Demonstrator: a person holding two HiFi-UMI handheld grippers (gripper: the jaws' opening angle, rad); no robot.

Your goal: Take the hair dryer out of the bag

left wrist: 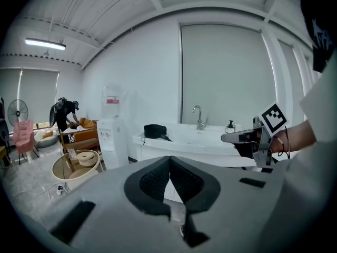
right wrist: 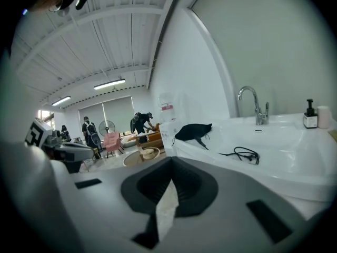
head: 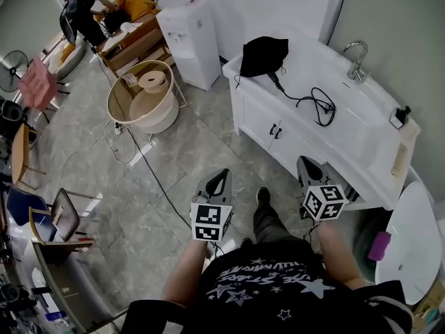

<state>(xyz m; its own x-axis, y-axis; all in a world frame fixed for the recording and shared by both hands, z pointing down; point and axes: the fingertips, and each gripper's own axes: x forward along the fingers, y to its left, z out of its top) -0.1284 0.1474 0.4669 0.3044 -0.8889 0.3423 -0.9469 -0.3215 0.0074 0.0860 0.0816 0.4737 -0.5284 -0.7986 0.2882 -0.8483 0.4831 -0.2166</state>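
Note:
A black bag (head: 264, 54) lies on the left end of the white vanity counter (head: 361, 127); it also shows in the left gripper view (left wrist: 155, 131) and the right gripper view (right wrist: 192, 131). A black cord (head: 316, 103) runs out of the bag and coils on the counter. The hair dryer itself is hidden. My left gripper (head: 221, 176) and right gripper (head: 306, 164) hover over the floor in front of the cabinet, well short of the bag. Both are shut with nothing held. A pale strip shows along the seam of the right jaws.
A faucet (head: 357, 58) and sink lie at the counter's right, with a soap bottle (right wrist: 309, 117) beyond. A water dispenser (head: 189, 40) stands left of the vanity, and a round glass-topped table (head: 142, 92) is on the floor. Chairs, a fan and people are far left.

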